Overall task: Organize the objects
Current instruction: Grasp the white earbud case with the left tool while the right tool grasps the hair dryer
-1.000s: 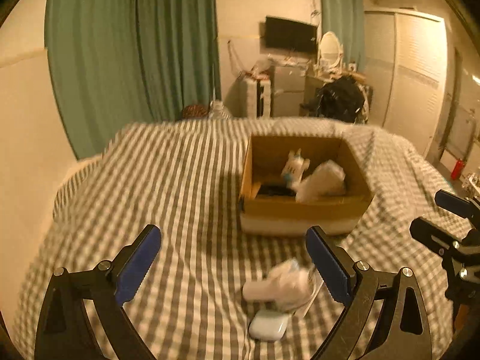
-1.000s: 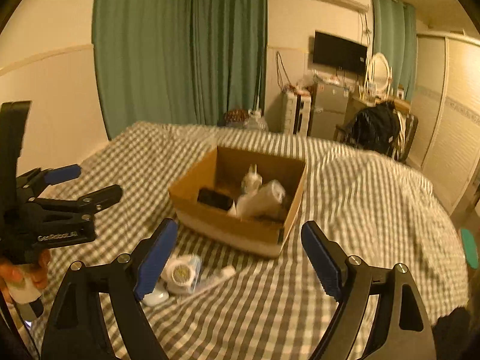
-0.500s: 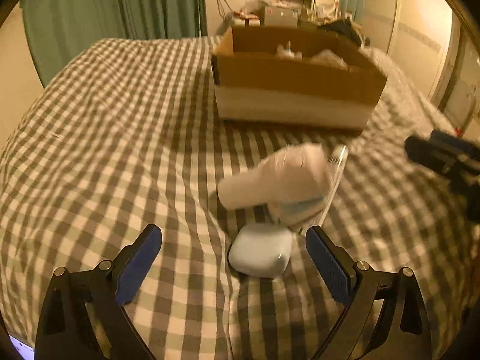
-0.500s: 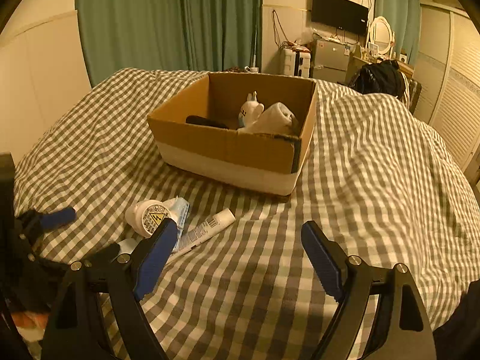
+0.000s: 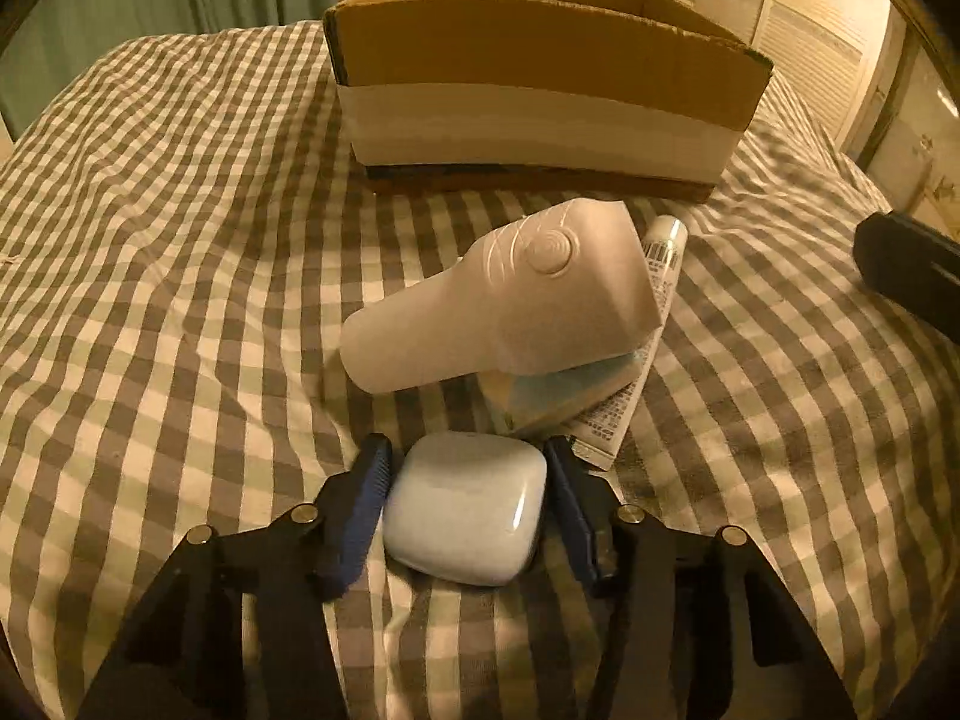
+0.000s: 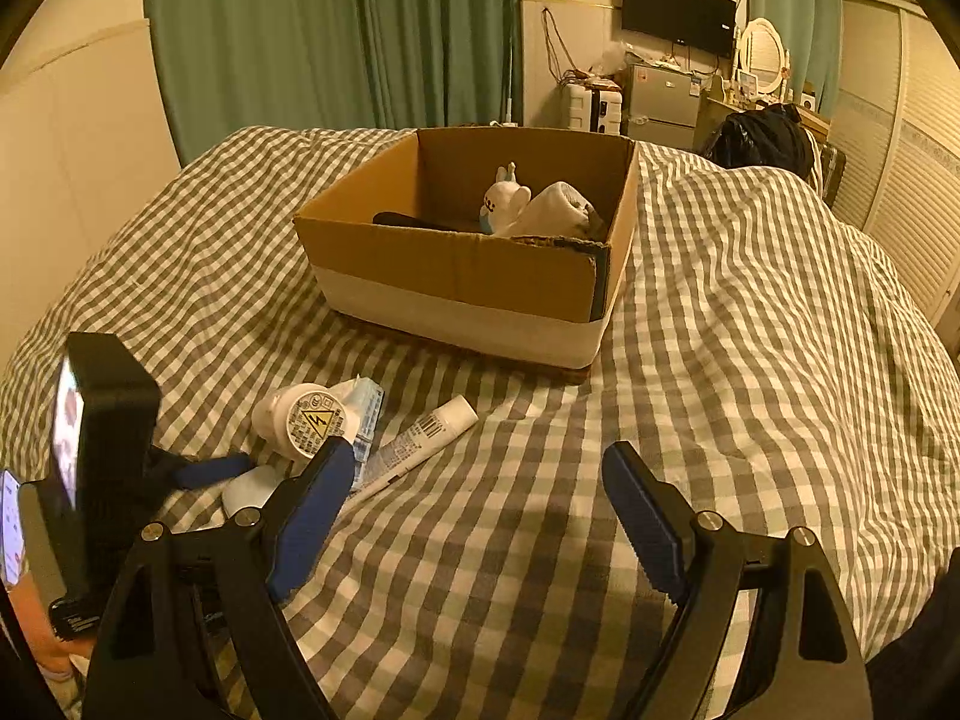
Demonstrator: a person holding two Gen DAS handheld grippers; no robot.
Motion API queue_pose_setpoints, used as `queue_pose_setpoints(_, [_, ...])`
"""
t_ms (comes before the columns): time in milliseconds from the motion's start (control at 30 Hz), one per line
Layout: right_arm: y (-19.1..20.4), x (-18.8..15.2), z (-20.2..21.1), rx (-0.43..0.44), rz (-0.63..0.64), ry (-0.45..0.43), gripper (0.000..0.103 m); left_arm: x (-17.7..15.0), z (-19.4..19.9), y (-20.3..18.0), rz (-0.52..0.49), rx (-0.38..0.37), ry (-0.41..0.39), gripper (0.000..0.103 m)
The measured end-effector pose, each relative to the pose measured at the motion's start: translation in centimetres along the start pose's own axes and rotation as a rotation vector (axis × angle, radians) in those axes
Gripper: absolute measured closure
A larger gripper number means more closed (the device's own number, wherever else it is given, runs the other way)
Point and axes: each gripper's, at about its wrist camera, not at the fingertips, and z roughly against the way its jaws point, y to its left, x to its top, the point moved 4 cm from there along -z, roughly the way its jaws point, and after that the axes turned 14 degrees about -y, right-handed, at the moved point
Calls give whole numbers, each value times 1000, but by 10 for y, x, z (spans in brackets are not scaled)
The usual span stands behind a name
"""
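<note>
With the left claw [image 5: 465,507] just clamped on the smooth pale-blue rounded plastic case [image 5: 465,507] lying on the checked bedspread [image 5: 180,240], right claw [image 6: 474,516] released and empty, glossy curved sides may squirt out mid-lift before the cardboard box [image 5: 540,60] ahead.

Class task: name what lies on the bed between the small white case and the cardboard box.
A white handheld device resting on a tissue pack, with a tube alongside; the left wrist view shows it.

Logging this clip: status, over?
Left gripper just closed on earbud case. Right gripper open, empty. White handheld device lies just beyond case; box unobstructed.
</note>
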Motion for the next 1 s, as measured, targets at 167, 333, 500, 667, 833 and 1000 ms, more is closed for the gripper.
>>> queue_pose_setpoints(167, [0,0,0,1,-3,2,18,1,21,2,23,-9,-23,52])
queue_pose_setpoints(333, [3,3,1,41,-8,-13,18,11,56,9,12,6,-109,52])
queue_pose_setpoints(500, [25,11,-3,149,33,-25,18,31,70,35,-15,127,-172,52])
queue_pose_setpoints(667, [53,13,-32,214,78,26,18,30,71,59,0,198,-167,52])
queue_pose_setpoints(833, [70,5,-68,268,66,119,18,29,67,66,23,175,-168,52])
queue_pose_setpoints(1000, [80,-15,-90,294,74,221,39,23,59,69,50,153,-149,52])
